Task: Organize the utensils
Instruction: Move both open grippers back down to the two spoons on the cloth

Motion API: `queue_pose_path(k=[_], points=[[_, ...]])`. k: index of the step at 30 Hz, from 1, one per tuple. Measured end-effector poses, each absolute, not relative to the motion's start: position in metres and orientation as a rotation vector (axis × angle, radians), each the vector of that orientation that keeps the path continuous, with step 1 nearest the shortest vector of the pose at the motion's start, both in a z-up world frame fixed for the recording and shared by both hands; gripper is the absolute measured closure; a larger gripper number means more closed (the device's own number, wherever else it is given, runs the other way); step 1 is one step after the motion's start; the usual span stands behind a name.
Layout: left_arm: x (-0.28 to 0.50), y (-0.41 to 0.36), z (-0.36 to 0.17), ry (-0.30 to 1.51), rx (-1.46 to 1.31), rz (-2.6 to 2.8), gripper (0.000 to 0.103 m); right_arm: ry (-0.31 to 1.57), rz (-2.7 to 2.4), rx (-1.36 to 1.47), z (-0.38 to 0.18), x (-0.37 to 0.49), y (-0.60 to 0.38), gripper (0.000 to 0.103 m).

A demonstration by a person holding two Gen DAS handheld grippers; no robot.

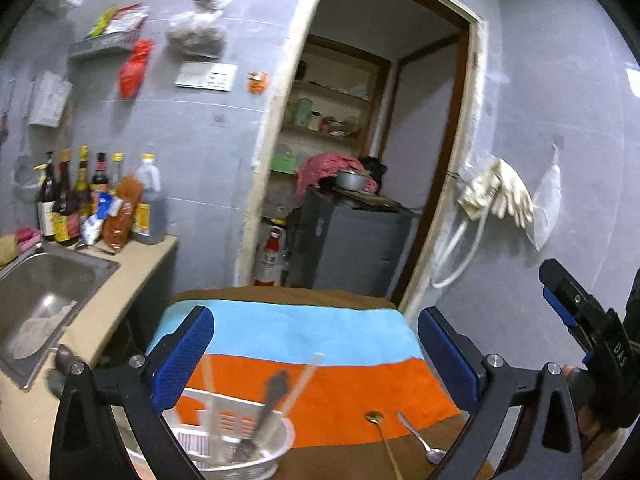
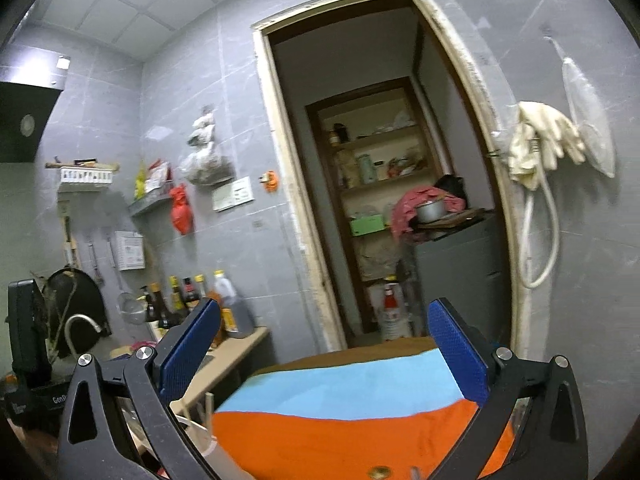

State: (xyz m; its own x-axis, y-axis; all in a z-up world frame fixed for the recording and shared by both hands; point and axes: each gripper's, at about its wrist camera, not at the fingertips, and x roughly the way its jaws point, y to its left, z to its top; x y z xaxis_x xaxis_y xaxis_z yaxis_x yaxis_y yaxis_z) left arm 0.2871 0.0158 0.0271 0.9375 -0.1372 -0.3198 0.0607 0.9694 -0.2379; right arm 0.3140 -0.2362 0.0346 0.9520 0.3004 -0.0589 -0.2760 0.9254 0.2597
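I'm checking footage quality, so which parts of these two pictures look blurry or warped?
Left wrist view: motion smear on the utensils in the white basket and on the door frame; the gold spoon is fairly sharp. Right wrist view: sharper overall, fisheye bows the doorway; dark corners in both.

A brown table [image 1: 344, 458] is covered by a blue-and-orange cloth [image 1: 304, 336]; a white basket [image 1: 224, 446] is set by the left jaw — a gold spoon [image 1: 382, 434] and a silver spoon [image 1: 420, 438] are laid nearer the right jaw.
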Motion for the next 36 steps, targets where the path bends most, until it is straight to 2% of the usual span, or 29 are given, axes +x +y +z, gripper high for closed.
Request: queue_pose_path(k=[19, 36], points=[[0.316, -0.085, -0.023, 0.394, -0.127, -0.199, 0.001, 0.217, 0.170, 0.258, -0.014, 0.334, -0.331, 0.001], [0.367, -0.101, -0.112, 0.727, -0.147, -0.209, 0.001, 0.595, 0.217, 0.308, -0.137, 0.391, -0.365, 0.004]])
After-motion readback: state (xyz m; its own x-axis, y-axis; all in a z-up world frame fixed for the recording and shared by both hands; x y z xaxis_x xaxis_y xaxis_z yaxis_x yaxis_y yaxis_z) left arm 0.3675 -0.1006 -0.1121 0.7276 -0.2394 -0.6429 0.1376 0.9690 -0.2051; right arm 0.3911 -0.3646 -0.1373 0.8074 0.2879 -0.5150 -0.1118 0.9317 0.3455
